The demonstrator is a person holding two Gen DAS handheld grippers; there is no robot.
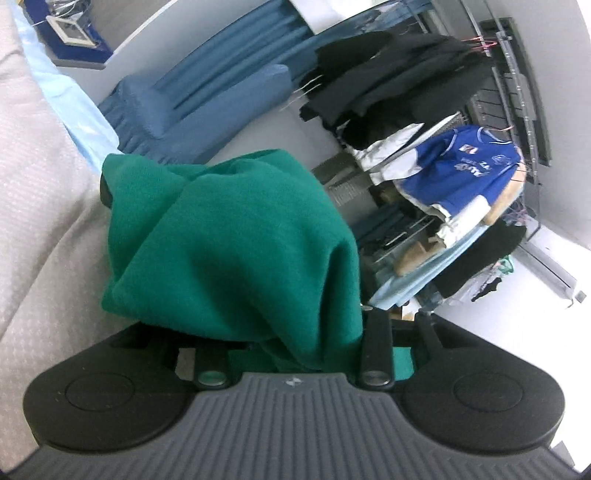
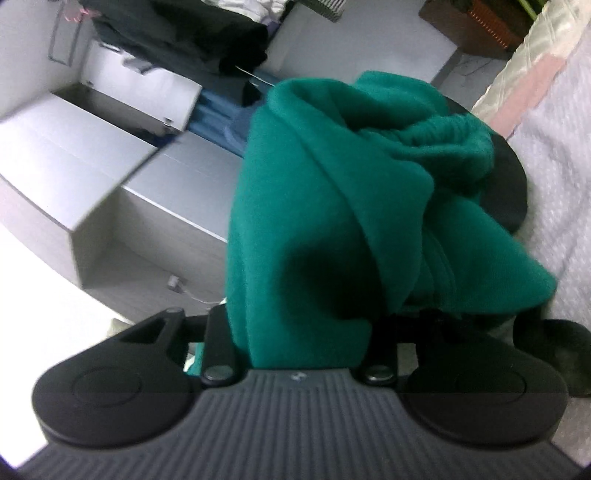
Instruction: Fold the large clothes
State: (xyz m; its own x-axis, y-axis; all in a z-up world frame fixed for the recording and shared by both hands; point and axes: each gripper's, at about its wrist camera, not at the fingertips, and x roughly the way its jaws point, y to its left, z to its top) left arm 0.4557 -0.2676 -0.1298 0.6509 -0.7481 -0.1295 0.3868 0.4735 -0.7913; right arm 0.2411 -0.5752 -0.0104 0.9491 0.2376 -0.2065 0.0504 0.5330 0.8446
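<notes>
Left wrist view: the left claw [image 1: 236, 236] is clenched on a bunched fold of the green garment [image 1: 236, 236], a thick fleece-like cloth that drapes over both fingers and hides them almost entirely; only a dark tip of the left finger [image 1: 105, 190] shows at the cloth's far left edge. The garment hangs down between the claw's arms toward the grey ribbed housing [image 1: 295, 424] in the near foreground. To the left lies a pale quilted bed cover [image 1: 40, 206], with a light blue sheet [image 1: 70, 107] along its far edge. Beyond the garment stand blue curtains [image 1: 221, 66]. To the right, a clothes rack carries dark garments [image 1: 391, 74] and a blue-and-white sports jersey [image 1: 465, 162].

Right wrist view: the right claw [image 2: 369, 192] likewise grasps the green garment [image 2: 314, 221], which is gathered in deep folds with a ribbed cuff or hem [image 2: 443, 133] at the far right. The cloth covers the claw's left finger; the black right finger [image 2: 509, 184] shows beside the folds. To the right lies the quilted bed cover [image 2: 554, 166], close under the hanging cloth. To the left stands a grey cabinet [image 2: 110, 155], and far behind it hang dark clothes [image 2: 177, 33]. The picture is somewhat blurred.
</notes>
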